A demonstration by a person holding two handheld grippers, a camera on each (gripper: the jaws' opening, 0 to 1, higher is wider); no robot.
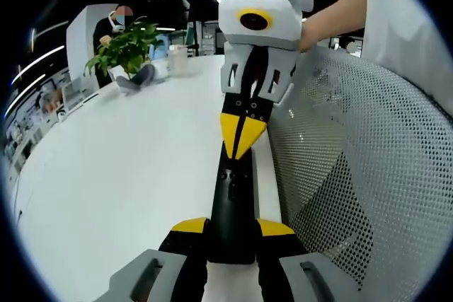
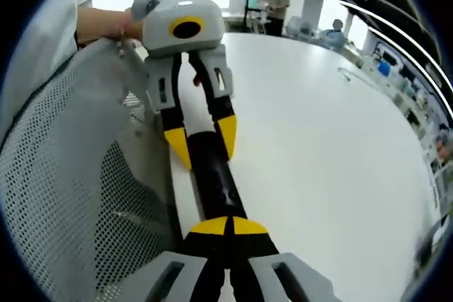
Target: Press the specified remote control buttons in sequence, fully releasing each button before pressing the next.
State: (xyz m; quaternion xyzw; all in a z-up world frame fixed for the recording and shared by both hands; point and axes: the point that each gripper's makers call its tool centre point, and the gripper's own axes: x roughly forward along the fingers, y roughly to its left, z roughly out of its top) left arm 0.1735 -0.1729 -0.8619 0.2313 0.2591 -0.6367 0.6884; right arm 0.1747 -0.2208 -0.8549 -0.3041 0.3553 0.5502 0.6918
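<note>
Remote (image 1: 233, 206) between left hand-held gripper (image 1: 233, 230) jaws, right hand-held gripper (image 2: 228, 229) tips together atop.

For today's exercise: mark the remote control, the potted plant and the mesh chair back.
remote control (image 1: 233, 206): left gripper view, middle of its black body.
potted plant (image 1: 127, 46): left gripper view, leaves.
mesh chair back (image 2: 64, 175): right gripper view, mesh panel.

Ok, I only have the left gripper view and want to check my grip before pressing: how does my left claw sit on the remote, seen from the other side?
Observer: In the right gripper view the left claw straddles the black remote, with one yellow tip against each long side.
Operator: And the right claw, seen from its own camera?
Observer: The right claw has its yellow tips shut together, lying over the remote's end nearest that camera.
</note>
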